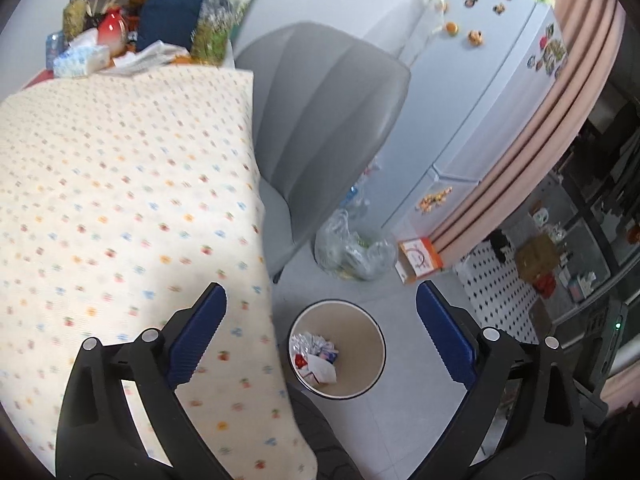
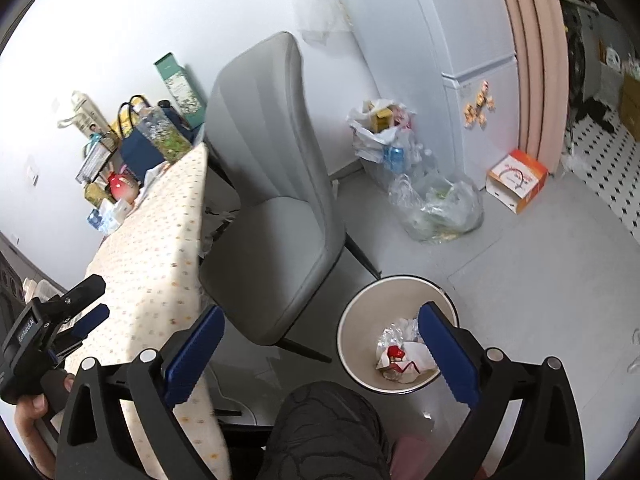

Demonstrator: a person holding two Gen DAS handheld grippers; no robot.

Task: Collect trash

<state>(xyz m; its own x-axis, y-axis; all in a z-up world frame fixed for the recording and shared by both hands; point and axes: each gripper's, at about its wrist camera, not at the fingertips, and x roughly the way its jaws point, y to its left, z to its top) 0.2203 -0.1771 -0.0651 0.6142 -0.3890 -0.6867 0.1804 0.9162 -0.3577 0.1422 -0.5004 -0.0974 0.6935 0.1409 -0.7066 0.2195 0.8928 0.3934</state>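
A round beige waste bin (image 1: 366, 344) stands on the grey floor beside the table, with crumpled foil and red-and-white wrappers (image 1: 316, 356) inside. It shows in the right wrist view too (image 2: 360, 320), holding the same trash (image 2: 400, 354). My left gripper (image 1: 320, 312) is open and empty, high above the bin and the table edge. My right gripper (image 2: 320, 332) is open and empty, above the bin and the chair seat. The left gripper also shows at the lower left of the right wrist view (image 2: 86, 300), over the table.
A table with a dotted cloth (image 1: 120, 200) carries bags, tissues and bottles at its far end (image 1: 152, 28). A grey chair (image 2: 276, 184) stands beside it. Clear plastic bags (image 2: 440, 208), an orange box (image 2: 518, 180) and a white fridge (image 1: 480, 92) lie beyond. My knee (image 2: 328, 432) is below.
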